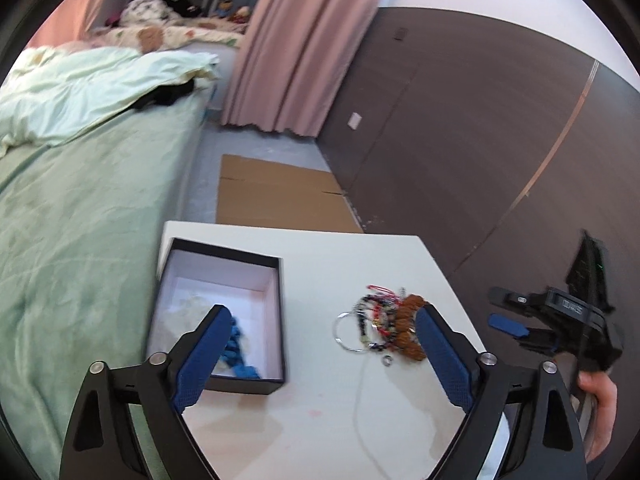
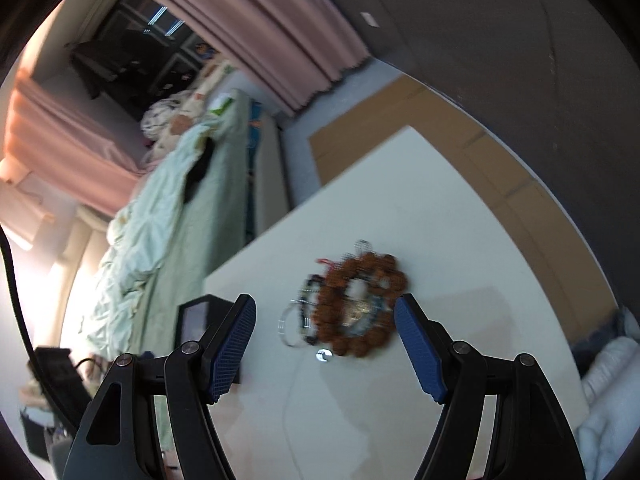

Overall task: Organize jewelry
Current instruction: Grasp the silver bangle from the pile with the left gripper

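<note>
A: Right gripper [image 2: 325, 334]: jaws spread wide, nothing between the pads, hovering over the jewelry pile [image 2: 350, 304]. Left gripper [image 1: 323, 346]: also wide and empty, straddling the gap between the black box [image 1: 280, 320] and the pile.

B: Where does the pile sit?

A: On the white table [image 1: 340, 420], right of the box and apart from it. On top is a brown bead bracelet [image 2: 360, 304]. Beneath and beside it are dark beaded strands, some red cord, a thin metal ring [image 1: 347, 332] and one small loose silver piece [image 2: 322, 356].

B: Handling?

A: My judgement: all light. The bracelet is limp but knobbly, so the pads should bite well on one side of the loop. The metal ring is thin, hard and likely slippery. Strands look tangled, so lifting one may drag others. A thin pale cord [image 1: 362, 400] trails from the pile toward the near edge.

B: Box contents?

A: It is open, with a white lining. A blue item [image 1: 240, 356], partly hidden behind the left finger, lies in its near corner on pale material; the blur stops me naming either.
</note>
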Demonstrator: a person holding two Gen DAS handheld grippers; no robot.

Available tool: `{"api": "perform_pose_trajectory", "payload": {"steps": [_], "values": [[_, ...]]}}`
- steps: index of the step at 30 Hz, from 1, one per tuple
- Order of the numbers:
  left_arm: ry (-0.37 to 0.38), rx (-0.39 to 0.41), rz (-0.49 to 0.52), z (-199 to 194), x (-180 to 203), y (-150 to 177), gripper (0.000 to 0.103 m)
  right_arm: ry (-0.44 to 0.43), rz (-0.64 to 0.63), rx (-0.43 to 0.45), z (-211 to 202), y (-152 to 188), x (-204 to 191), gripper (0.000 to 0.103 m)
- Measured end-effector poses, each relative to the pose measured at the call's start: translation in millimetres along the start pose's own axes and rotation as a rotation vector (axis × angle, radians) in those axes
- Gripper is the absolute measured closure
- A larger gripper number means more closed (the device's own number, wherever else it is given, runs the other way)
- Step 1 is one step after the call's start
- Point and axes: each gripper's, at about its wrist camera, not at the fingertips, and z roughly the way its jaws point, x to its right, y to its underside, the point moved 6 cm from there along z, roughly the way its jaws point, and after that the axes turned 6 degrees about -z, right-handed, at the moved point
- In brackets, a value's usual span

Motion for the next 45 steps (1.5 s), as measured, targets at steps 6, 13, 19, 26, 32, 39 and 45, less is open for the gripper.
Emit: {"api": "perform_pose_trajectory", "payload": {"steps": [6, 13, 19, 26, 32, 39, 45], "values": [[0.021, -0.065, 0.094, 24, 28, 15, 0.041, 0.066, 0.056, -0.025, 6, 0, 25, 0.044], [0.018, -0.165, 0.204, 65, 50, 39, 0.053, 0.091, 0.072, -0.080, 16, 2, 36, 0.061], [-0.016, -0.248, 0.273, 102, 57, 61, 0.063, 0.102, 0.078, -0.114, 23, 1, 42, 0.061], [-0.056, -0.294, 0.352, 127, 57, 74, 0.066, 0.123, 0.057, -0.153, 33, -1, 45, 0.061], [-0.084, -0.300, 0.362, 142, 52, 75, 0.077, 0.137, 0.025, -0.195, 49, 0, 43, 0.062], [-0.094, -0.301, 0.355, 148, 47, 69, 0.101, 0.165, 0.020, -0.225, 64, -5, 50, 0.062], [-0.080, -0.274, 0.293, 141, 43, 58, 0.101, 0.206, -0.016, -0.233, 75, -8, 48, 0.062]]}}
